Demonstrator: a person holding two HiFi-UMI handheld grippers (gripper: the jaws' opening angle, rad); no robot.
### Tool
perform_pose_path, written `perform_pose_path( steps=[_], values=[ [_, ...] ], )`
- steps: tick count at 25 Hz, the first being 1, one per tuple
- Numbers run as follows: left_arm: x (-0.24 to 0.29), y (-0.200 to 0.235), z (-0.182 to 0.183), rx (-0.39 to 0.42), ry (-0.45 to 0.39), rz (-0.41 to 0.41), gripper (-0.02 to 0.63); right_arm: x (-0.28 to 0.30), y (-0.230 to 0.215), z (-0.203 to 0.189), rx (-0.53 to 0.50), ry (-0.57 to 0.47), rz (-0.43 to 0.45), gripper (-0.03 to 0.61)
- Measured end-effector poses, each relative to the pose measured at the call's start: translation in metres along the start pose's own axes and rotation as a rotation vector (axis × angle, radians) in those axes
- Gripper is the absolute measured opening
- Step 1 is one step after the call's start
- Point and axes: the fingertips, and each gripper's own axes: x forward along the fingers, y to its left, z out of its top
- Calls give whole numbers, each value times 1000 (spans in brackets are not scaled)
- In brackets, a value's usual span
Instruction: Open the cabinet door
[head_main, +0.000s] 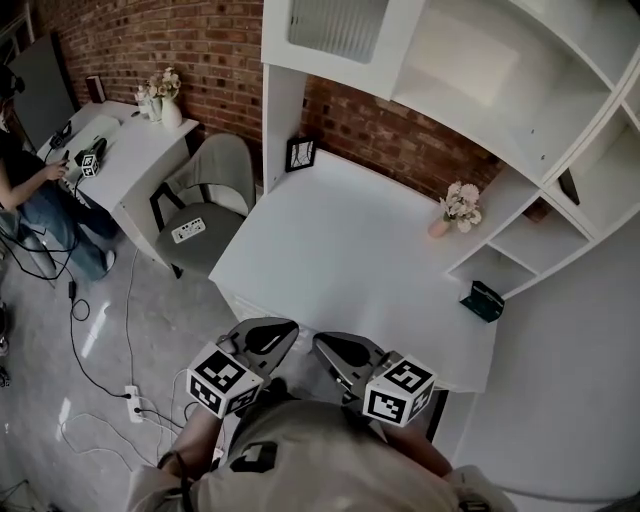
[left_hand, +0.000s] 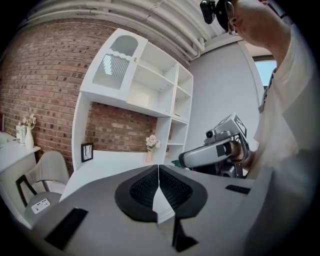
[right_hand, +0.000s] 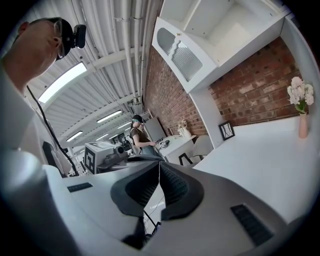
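Door (head_main: 336, 28) stands high ahead of left gripper (head_main: 266, 338) and right gripper (head_main: 346, 352), both clenched on nothing, so one should rise over the desk (head_main: 340, 250), unclench near its right edge and pull gently.

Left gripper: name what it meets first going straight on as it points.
Likely the desk top, short of the vase: the left gripper, shut and empty, aims slightly down at it. Depth is unclear.

Two grippers: left gripper (head_main: 268, 335), right gripper (head_main: 347, 352). Two desks (head_main: 340, 240) (head_main: 140, 150), two vases (head_main: 438, 229) (head_main: 170, 113), one chair (head_main: 215, 180), one frame (head_main: 300, 153), one cabinet door (head_main: 340, 30), one bystander (head_main: 45, 215).
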Motion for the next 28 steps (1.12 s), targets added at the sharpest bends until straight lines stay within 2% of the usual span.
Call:
perform_pose_path(
  steps=[5, 9, 19, 28],
  values=[
    [-10, 19, 4, -13, -19, -6, 17, 20, -2, 10, -5, -5, -20, 28],
    [-17, 33, 2, -17, -32, -10, 17, 33, -12, 28, -47, -32, -60, 28],
    [-24, 62, -6, -33, -34, -42, 17, 29, -60, 114, -206, -166, -245, 28],
    [-19, 84, 5, -62, -41, 20, 17, 29, -95, 200, -335, -228, -288, 28]
  ],
)
